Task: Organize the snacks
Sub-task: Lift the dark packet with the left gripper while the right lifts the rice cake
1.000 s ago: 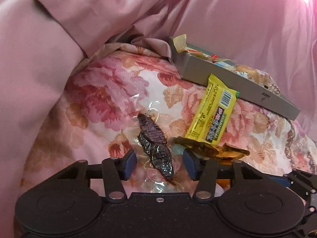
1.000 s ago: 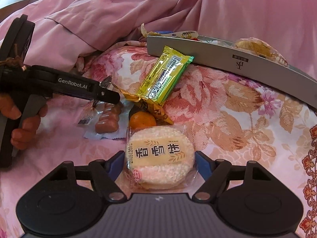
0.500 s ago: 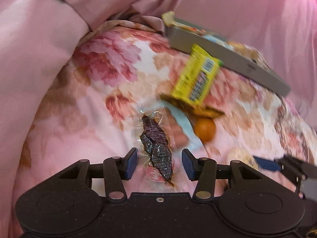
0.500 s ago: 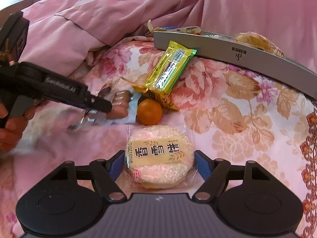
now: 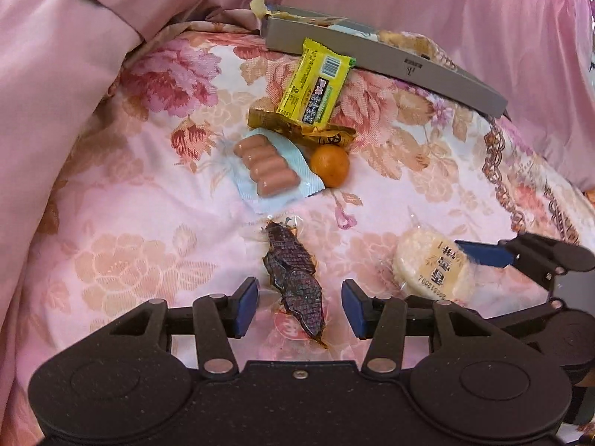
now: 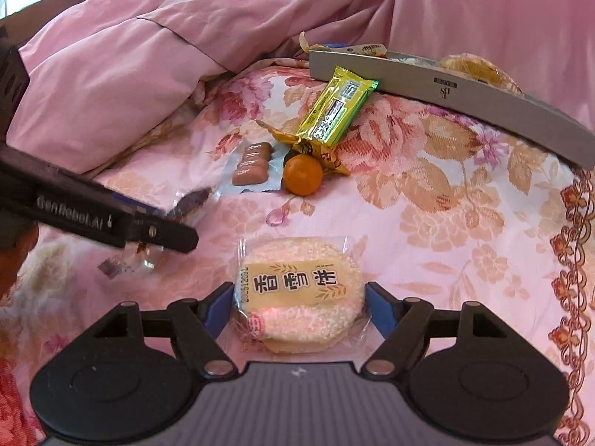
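Right wrist: rice cracker pack gripped between right tongs.

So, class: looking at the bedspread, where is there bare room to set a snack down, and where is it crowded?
Free: the floral stretch between the orange and the grey box, running down right of the rice cake; also the patch left of the sausages, bordered by the pink quilt. Crowded: yellow bar, gold wrapper, sausages and orange cluster together.

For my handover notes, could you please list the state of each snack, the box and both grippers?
Left gripper: shut on dark jerky packet
Right gripper: shut on rice cracker
Grey box: open, holding snacks
Yellow bar: sealed, leaning on box
Sausage pack: sealed, flat
Orange: whole, unpeeled
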`<state>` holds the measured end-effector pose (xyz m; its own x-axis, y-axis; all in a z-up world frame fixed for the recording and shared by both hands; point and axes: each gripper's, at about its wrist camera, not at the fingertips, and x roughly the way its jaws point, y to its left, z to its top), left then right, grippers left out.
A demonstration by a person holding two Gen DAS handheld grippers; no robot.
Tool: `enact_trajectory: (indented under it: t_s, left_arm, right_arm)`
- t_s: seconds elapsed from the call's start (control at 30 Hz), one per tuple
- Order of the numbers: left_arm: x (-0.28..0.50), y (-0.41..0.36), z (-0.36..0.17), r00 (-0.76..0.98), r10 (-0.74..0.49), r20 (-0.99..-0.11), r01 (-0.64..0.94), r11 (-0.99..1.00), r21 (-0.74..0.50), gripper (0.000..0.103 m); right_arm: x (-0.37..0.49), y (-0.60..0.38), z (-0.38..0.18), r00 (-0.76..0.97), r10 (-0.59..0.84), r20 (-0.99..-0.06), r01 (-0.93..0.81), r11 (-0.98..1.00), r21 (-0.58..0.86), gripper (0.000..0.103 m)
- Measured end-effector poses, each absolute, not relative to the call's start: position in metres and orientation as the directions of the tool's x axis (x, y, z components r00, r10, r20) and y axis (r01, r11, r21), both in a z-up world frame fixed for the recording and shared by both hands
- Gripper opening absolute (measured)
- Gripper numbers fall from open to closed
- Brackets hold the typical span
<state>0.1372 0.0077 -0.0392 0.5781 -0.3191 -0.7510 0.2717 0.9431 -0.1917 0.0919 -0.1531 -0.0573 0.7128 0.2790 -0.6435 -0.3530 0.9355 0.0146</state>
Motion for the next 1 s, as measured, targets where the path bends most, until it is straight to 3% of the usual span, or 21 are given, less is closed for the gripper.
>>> enact_trajectory:
  t_s: [0.33,0.43,0.5,0.6,0.8,1.0]
  left_arm:
    - [0.146,-0.003,-0.044,0.573,-0.323,-0.753,0.337,0.931,-0.143,0.066]
    - [0.145,-0.007,-0.045,0.579,-0.303,-0.757,0.354,0.930,-0.102,0.061]
    - [0.143,-0.008,-0.045,0.586,-0.280,-0.760,0.355,0.932,-0.070,0.051]
    - [0.144,-0.007,-0.046,0.589,-0.274,-0.760,0.350,0.934,-0.065,0.047]
    - [0.141,-0.010,-0.046,0.603,-0.259,-0.754,0.357,0.933,-0.035,0.044]
    - [0.140,-0.008,-0.046,0.594,-0.283,-0.753,0.349,0.934,-0.075,0.044]
  right_arm:
    - [0.095,-0.144,-0.063,0.719,0.260,-0.644,-0.377,0.925,-0.048,0.089]
    - [0.098,-0.142,-0.063,0.724,0.256,-0.641,-0.375,0.926,-0.054,0.090]
    - [0.100,-0.141,-0.065,0.724,0.253,-0.641,-0.373,0.926,-0.056,0.090]
    - [0.101,-0.139,-0.067,0.727,0.252,-0.639,-0.373,0.926,-0.058,0.089]
    - [0.096,-0.135,-0.067,0.734,0.255,-0.629,-0.380,0.922,-0.069,0.079]
    - [0.089,-0.132,-0.067,0.739,0.260,-0.622,-0.389,0.918,-0.079,0.077]
